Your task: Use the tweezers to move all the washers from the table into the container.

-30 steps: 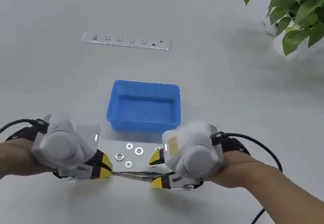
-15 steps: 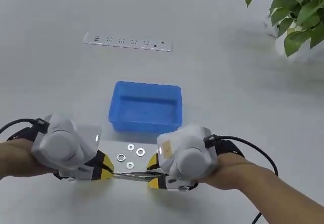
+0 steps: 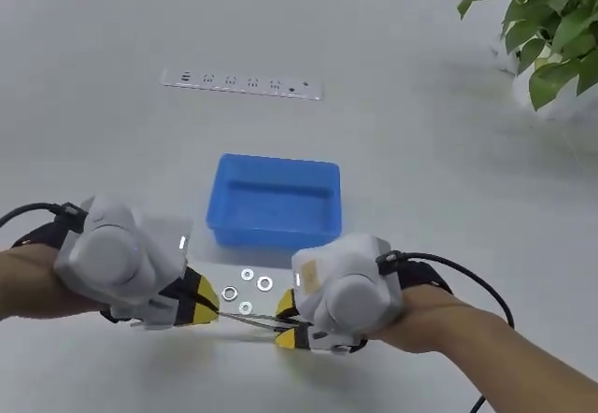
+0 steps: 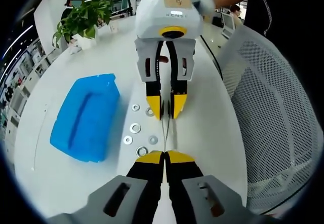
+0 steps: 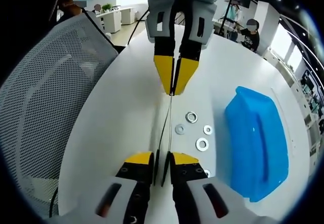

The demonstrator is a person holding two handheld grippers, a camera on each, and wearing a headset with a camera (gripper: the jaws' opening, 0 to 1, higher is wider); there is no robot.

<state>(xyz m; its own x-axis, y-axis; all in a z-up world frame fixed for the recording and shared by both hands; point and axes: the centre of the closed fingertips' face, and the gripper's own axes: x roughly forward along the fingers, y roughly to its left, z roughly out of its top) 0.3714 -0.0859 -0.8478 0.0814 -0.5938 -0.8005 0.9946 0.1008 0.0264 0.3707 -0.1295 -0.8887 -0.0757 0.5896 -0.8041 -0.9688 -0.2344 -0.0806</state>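
Both ends of slim silver tweezers (image 4: pixel 166 133) pinched in left gripper (image 4: pixel 165 157), right gripper (image 5: pixel 162 160) jaws; washers (image 4: pixel 135 128) alongside.

— Where's the container (image 3: pixel 273 232)?
— Middle of the table (image 3: pixel 420 170); power strip (image 3: pixel 243 84) far behind it, plant (image 3: pixel 551 21) far right.
— The washers (image 3: pixel 265 284)?
— Just near of the container. Nearer still, the tweezers (image 3: pixel 252 317) span between left gripper (image 3: pixel 207 303) and right gripper (image 3: pixel 287 318).

Both ends of the tweezers (image 3: pixel 250 318) hidden inside the left hand-held gripper (image 3: pixel 210 303) and right hand-held gripper (image 3: pixel 289 320); plant (image 3: pixel 551 21) cropped.
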